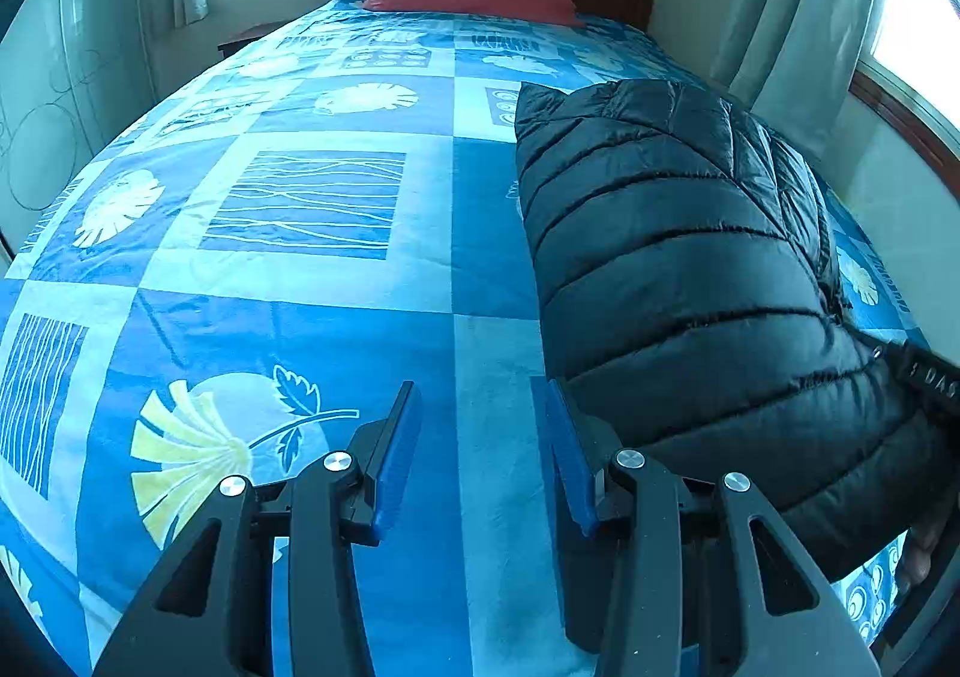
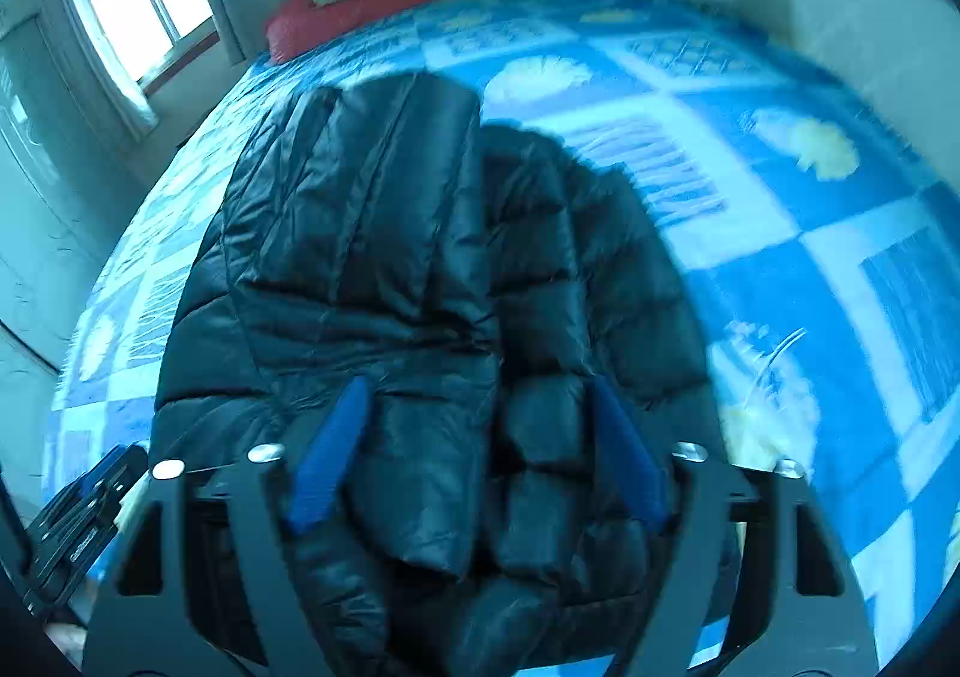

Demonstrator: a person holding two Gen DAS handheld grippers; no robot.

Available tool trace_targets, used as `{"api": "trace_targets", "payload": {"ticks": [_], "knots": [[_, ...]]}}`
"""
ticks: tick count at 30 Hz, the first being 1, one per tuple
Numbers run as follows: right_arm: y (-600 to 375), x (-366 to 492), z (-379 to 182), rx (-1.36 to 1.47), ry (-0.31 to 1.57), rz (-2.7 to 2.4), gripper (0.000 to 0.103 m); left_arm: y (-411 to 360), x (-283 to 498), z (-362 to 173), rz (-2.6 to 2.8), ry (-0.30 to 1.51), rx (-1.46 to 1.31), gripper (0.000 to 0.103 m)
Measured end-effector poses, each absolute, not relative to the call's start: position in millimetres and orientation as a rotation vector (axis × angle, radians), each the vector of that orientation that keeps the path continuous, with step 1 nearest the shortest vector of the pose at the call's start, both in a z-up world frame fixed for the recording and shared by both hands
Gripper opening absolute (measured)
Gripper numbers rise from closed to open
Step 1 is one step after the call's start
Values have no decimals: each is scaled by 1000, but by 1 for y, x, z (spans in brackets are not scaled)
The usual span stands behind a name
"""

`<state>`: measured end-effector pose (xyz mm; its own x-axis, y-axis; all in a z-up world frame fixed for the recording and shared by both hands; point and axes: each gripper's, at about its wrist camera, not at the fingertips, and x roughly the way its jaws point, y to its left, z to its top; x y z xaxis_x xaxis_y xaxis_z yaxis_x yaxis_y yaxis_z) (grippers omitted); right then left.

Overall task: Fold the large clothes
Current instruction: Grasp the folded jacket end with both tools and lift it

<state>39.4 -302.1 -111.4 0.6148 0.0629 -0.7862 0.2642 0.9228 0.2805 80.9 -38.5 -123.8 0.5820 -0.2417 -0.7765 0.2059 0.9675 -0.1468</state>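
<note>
Black puffer jacket [image 2: 384, 257] lies on the bedspread [image 1: 300, 269]; both tools [image 1: 480, 461] [image 2: 480, 461] gape, gripping nothing.

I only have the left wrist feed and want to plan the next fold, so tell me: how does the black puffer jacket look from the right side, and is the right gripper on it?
Observer: The right gripper hangs over the black puffer jacket, jaws spread wide, nothing between them.
Operator: Is the jacket already folded at all?
Observer: Partly. One quilted panel lies folded over the rest of the jacket, which spreads beneath it on the blue bedspread.
Operator: Can you see my gripper from there?
Observer: Yes, the left gripper shows at the lower left edge, beside the jacket. In its own view it is open over bedspread.
</note>
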Motion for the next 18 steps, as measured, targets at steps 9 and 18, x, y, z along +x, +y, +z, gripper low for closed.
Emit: {"api": "trace_targets", "payload": {"ticks": [9,18], "knots": [[-328,19,-98,281,838,-224,17,-66,80,-104,-398,882,-69,44],[-377,18,-157,354,924,-205,24,-134,90,-132,-441,963,44,43]]}}
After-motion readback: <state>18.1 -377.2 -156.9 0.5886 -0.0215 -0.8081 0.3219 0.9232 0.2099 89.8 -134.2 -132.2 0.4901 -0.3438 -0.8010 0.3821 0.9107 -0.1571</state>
